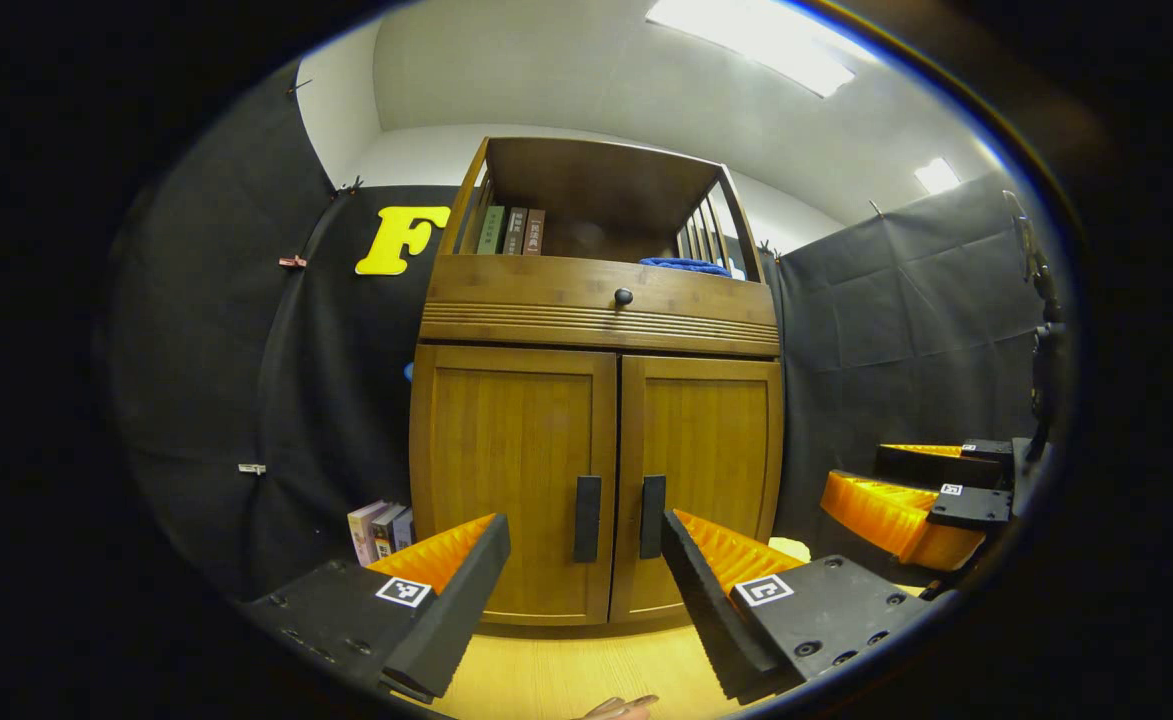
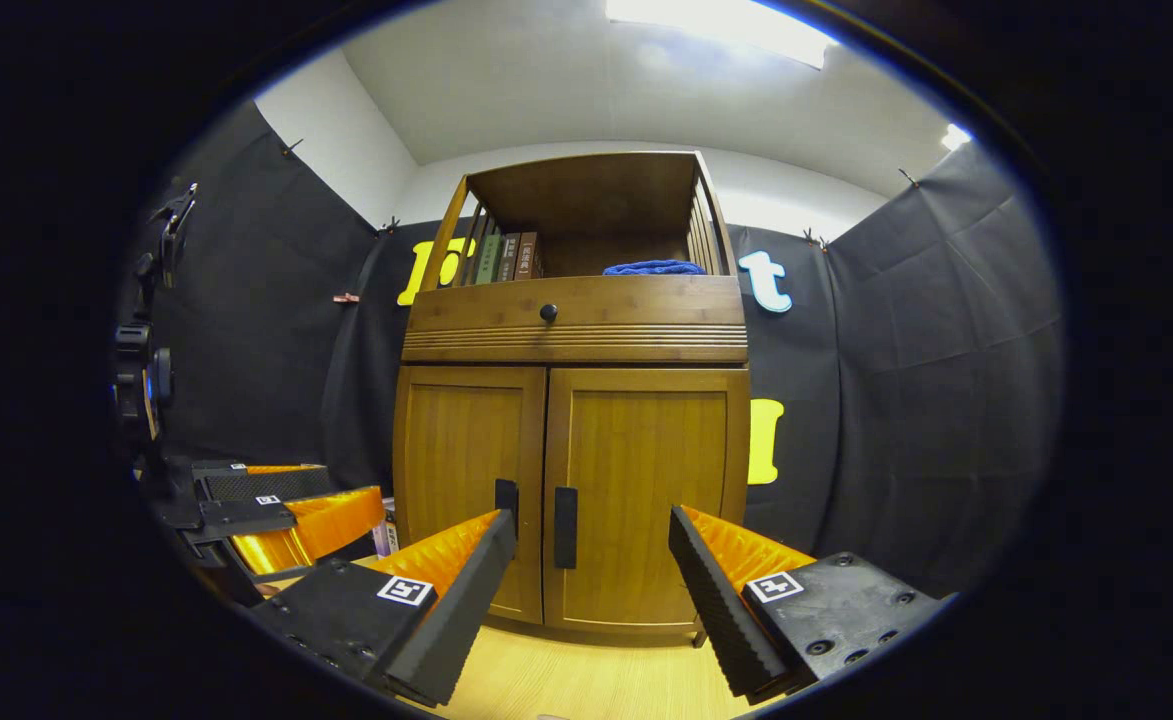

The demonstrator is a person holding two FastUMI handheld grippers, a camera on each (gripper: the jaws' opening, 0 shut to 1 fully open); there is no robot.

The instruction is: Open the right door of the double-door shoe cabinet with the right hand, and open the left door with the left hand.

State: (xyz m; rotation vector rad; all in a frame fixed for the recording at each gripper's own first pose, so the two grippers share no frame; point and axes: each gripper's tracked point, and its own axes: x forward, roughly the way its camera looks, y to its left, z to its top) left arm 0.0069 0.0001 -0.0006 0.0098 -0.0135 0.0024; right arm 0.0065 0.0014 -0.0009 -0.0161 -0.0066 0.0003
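Left gripper: spread wide, holding nothing, short of the shoe cabinet, aimed at the left door handle. Right gripper: likewise spread and empty, facing the right door handle. Both doors flush shut; cabinet standing on a pale wooden floor.

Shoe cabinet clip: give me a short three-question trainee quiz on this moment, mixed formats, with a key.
1. True or false: both doors of the shoe cabinet are shut.
2. Multiple choice: the blue cloth lies (a) on the floor, (b) on the open top shelf, right side, (c) over a door handle.
3. Fill in: the right gripper is ____ and touches nothing.

Key
1. True; the left door and right door sit closed, handles side by side.
2. b
3. open, as is the left gripper.
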